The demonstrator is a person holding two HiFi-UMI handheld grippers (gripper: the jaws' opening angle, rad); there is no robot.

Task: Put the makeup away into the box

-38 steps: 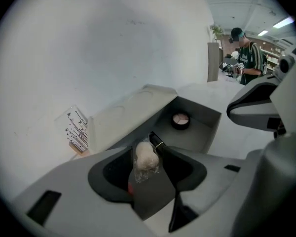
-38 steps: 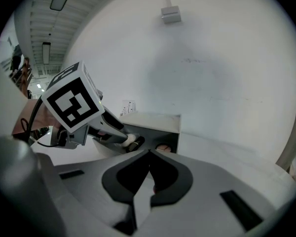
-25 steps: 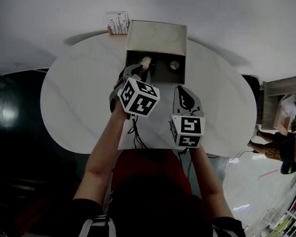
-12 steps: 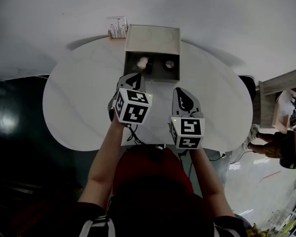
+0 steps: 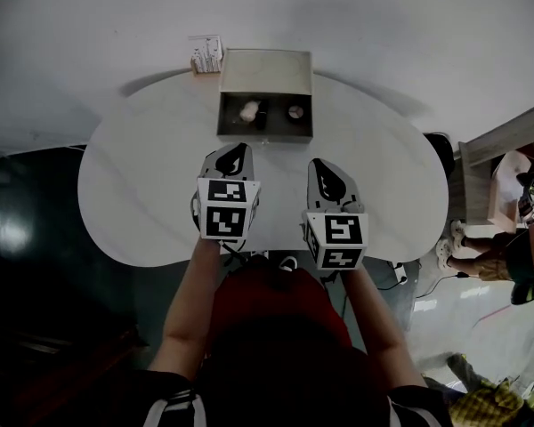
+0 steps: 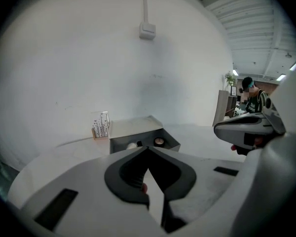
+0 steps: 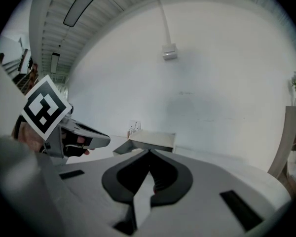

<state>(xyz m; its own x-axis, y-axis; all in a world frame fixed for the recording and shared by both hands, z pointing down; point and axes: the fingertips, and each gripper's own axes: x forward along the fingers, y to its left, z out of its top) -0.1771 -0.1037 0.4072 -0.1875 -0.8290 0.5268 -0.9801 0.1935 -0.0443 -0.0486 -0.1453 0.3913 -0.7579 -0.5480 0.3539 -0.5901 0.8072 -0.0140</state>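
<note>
Box [image 5: 265, 71], rectangular, on smooth oval table [image 5: 142, 185]

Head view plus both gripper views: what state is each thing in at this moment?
box, open, lid folded back, standing on the table.
pale round item, lying inside the box, left part.
round compact, lying inside the box, right part.
left gripper, jaws just closed together, nothing between them.
right gripper, jaws together, nothing between them.
small rack, upright on the table by the box's back left corner.
</note>
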